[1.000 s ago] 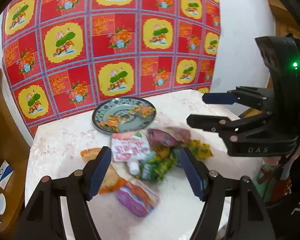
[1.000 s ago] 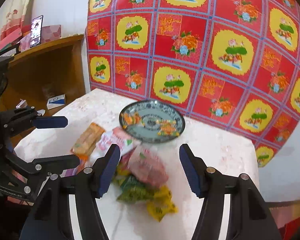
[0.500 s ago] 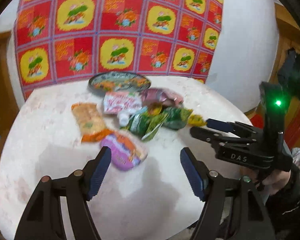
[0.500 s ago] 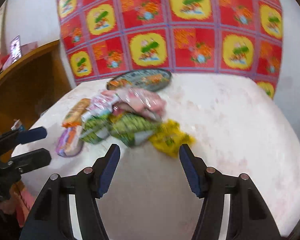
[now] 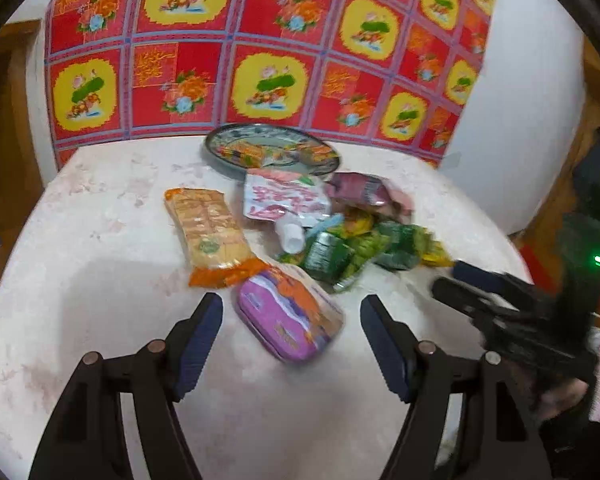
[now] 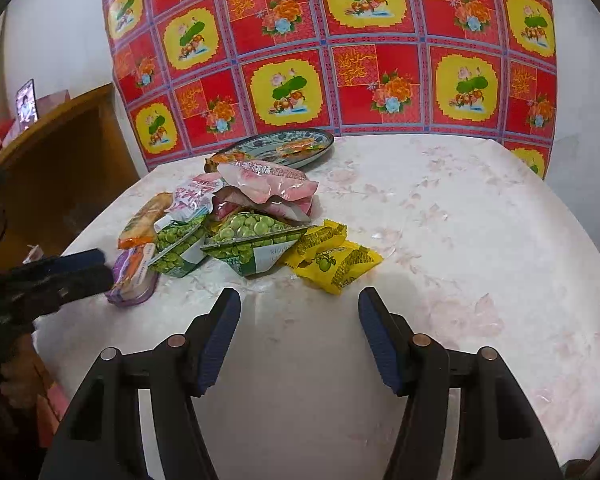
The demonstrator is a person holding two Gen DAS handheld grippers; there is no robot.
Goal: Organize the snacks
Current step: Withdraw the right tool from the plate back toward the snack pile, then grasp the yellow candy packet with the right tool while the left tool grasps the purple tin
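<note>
Right wrist view: two green pea packets [image 6: 236,240], two yellow packets [image 6: 332,258]; my left gripper [image 5: 290,338] and right gripper [image 6: 298,334] spread, empty.

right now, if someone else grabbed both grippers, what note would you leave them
Left gripper: open, empty, low over the table, the purple pack just ahead of its jaws.
Right gripper: open, empty, the yellow packets just beyond it.
Snacks: a loose pile mid-table, with the orange cracker pack, white spout pouch, green pea bags and pink bag.
The plate at the back holds a few small packets.
Done: nothing picked up at this moment. Left: sorting the whole pile.
</note>
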